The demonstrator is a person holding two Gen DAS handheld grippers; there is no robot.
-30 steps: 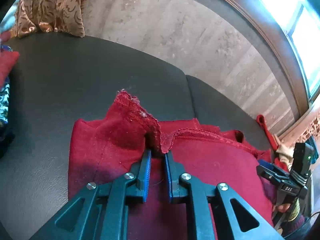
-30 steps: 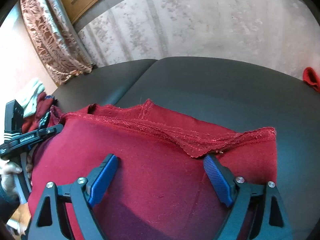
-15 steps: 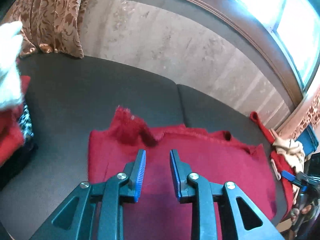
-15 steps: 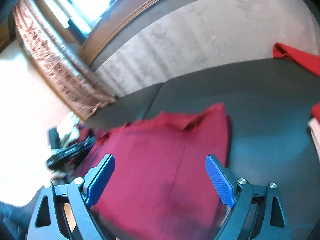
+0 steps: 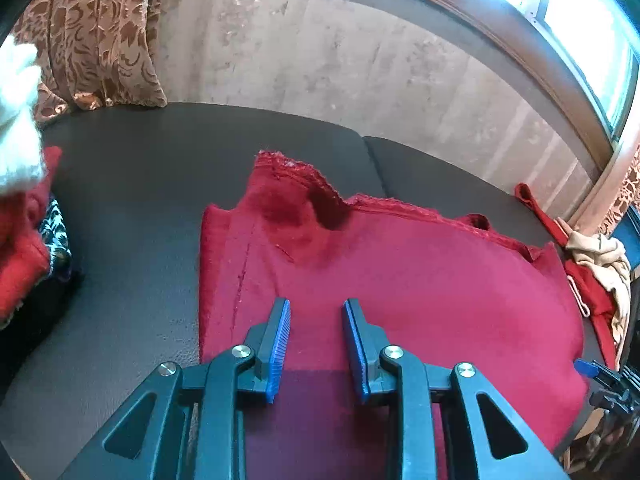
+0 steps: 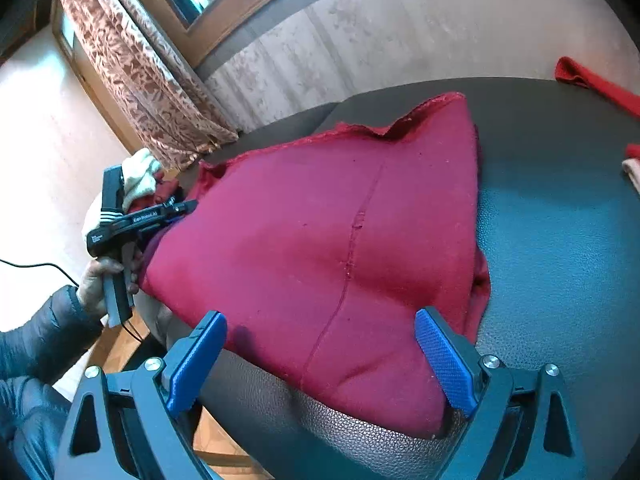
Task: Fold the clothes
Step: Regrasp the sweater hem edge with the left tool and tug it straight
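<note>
Nearest the left wrist camera, the left gripper (image 5: 316,340) is hanging just above the dark red garment (image 5: 400,288), its blue-padded jaws opening with nothing between them. A second ago those jaws were pinched on the frayed hem; now that hem flap (image 5: 292,176) is lying released, folded over onto the cloth, and the gripper has backed off from it. In the right wrist view, the right gripper (image 6: 320,360) is standing with its jaws spread wide and opening a little further, straddling the near edge of the garment (image 6: 320,248) without the pads pressing on it; it has swept sideways since a second ago, so the cloth is now showing from its end instead of from its long side.

The garment is lying flat on the dark leather-like tabletop (image 5: 132,208), folded over itself, a seam (image 6: 352,248) running up its middle. At the garment's left edge in the right wrist view, a hand (image 6: 96,284) in a dark sleeve is holding the other gripper's handle.

Further off, a heap of other clothes (image 5: 596,268) is sitting at the tabletop's right end and a red and white pile (image 5: 20,216) at its left. Beyond are a patterned curtain (image 5: 100,36), a wall and a bright window.

Judging by this, one fold looks finished and let go; both grippers seem to be repositioning for the next fold.
</note>
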